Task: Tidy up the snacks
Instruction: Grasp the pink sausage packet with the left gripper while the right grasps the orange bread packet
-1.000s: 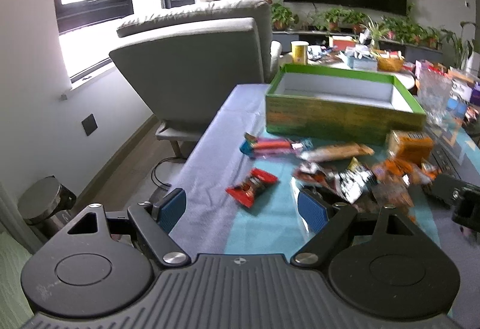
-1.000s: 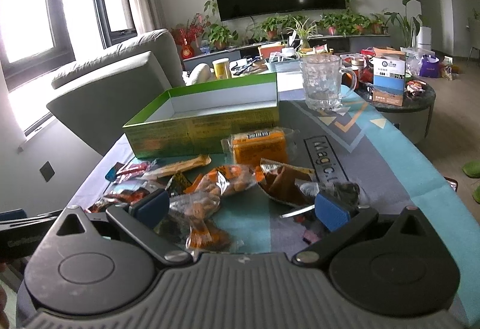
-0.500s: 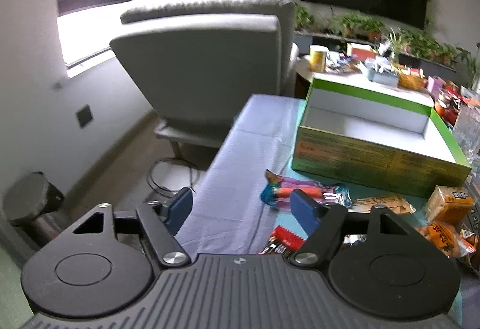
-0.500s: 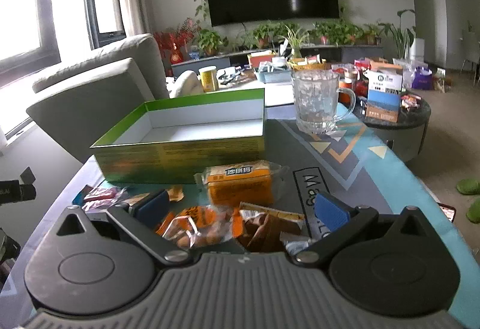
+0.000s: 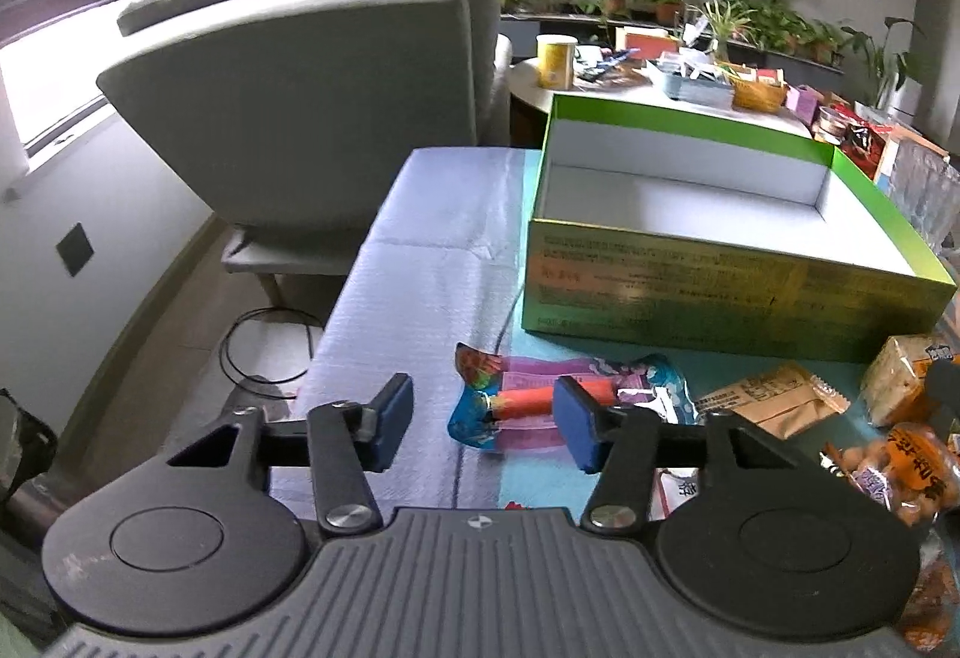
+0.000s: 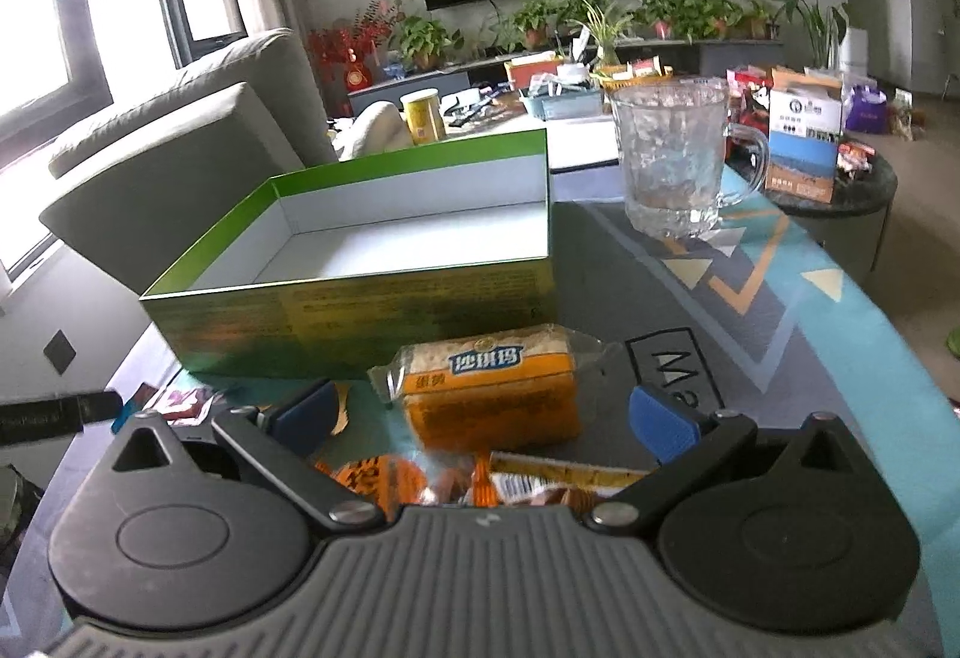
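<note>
Snacks lie loose on the desk [image 5: 420, 250] before the empty green box [image 5: 690, 262]. The left tongs [image 5: 483, 421] have just been narrowing over the blue sausage packet [image 5: 528, 403], pads not yet pressing it. The right tongs [image 6: 483, 418], half-wide and empty, have advanced to frame the orange cake packet [image 6: 486, 388]; both grabs look imminent.
</note>
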Demonstrator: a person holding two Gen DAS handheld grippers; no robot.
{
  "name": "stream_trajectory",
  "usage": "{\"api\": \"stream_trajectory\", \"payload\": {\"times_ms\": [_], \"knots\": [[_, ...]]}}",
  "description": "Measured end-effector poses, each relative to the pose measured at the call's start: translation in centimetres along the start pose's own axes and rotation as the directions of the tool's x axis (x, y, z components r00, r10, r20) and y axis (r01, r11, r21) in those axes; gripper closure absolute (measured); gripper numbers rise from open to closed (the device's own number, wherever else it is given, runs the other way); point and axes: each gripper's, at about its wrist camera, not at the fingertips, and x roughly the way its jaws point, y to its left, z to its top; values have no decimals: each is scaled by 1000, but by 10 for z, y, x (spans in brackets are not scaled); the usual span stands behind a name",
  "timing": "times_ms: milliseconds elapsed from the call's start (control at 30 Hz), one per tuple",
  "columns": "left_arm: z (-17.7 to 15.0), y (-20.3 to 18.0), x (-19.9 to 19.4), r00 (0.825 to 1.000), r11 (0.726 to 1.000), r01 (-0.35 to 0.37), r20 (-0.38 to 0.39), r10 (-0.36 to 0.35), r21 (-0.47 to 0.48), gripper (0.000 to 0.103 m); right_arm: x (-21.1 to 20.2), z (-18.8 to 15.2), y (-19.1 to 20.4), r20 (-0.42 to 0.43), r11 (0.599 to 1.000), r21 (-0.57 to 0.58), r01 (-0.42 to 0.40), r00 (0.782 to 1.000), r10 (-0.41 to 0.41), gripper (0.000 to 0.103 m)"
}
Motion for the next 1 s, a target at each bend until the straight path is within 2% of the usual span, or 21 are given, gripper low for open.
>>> {"api": "stream_trajectory", "payload": {"times_ms": [33, 133, 167, 200, 233, 333, 500, 633, 833, 1000], "knots": [[0, 1, 3, 1000, 1000, 11, -6, -11, -1, 59, 3, 1, -2, -7, 1000, 10, -3, 1000, 3, 50], [-1, 3, 11, 999, 999, 39, -35, -39, -12, 73, 13, 3, -4, -36, 999, 38, -15, 999, 17, 50], [-2, 4, 13, 998, 999, 48, -44, -49, -20, 81, 16, 3, -4, -41, 999, 41, -14, 999, 16, 50], [-2, 6, 16, 997, 998, 53, -49, -55, -30, 95, 19, 2, -4, -45, 999, 42, -11, 999, 13, 50], [-3, 8, 18, 997, 997, 52, -52, -54, -49, 101, 21, 3, -4, -49, 999, 41, -8, 999, 10, 50], [-4, 11, 24, 997, 996, 46, -57, -50, -73, 103, 27, 4, -3, -60, 999, 31, -10, 998, 12, 50], [-6, 8, 23, 998, 997, 47, -48, -50, -56, 103, 37, 6, 2, -100, 1000, -1, -11, 995, 11, 50], [-6, 9, 24, 998, 997, 53, -43, -56, -64, 103, 43, 7, 6, -136, 999, -32, 17, 991, -21, 50], [-4, 13, 13, 998, 994, 66, -6, -66, -82, 103, 37, 7, 8, -111, 998, -68, 9, 994, -17, 50], [-1, 14, -5, 997, 994, 75, 37, -73, -84, 103, 29, 12, 1, -106, 1000, -21, -16, 994, 14, 51]]}}
